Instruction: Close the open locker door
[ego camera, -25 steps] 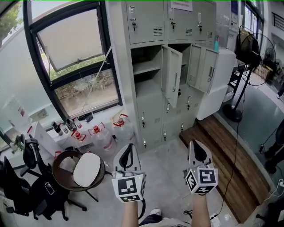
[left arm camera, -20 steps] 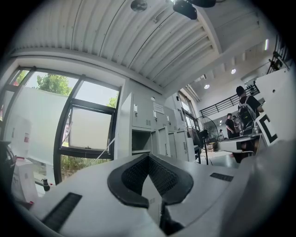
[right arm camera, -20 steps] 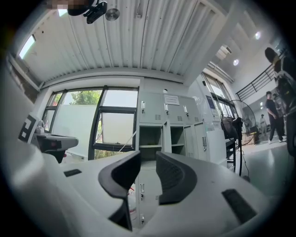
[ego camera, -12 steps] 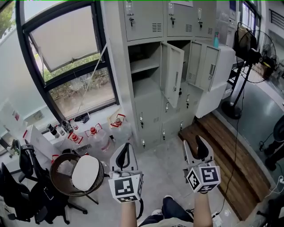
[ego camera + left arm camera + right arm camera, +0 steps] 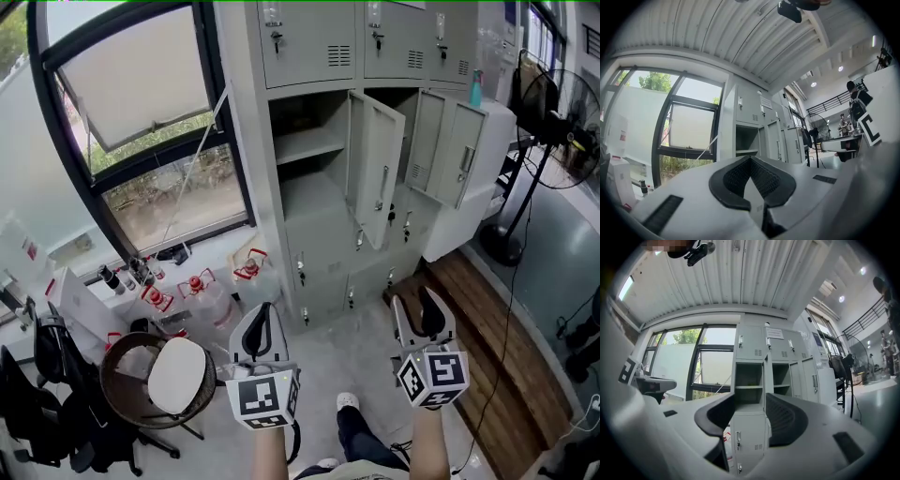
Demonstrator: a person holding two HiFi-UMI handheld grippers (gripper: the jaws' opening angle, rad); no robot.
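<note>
Grey locker door (image 5: 380,169) far ahead stands open; right gripper (image 5: 424,307) just spread empty jaws for it; left gripper (image 5: 265,317) jaws closed.

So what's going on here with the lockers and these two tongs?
A person holds tongs in each hand, standing back from the tall grey metal lockers. The middle grey locker door and the right-hand grey locker door hang open, untouched. The left tongs are shut and empty; the right tongs are open with nothing between them.
</note>
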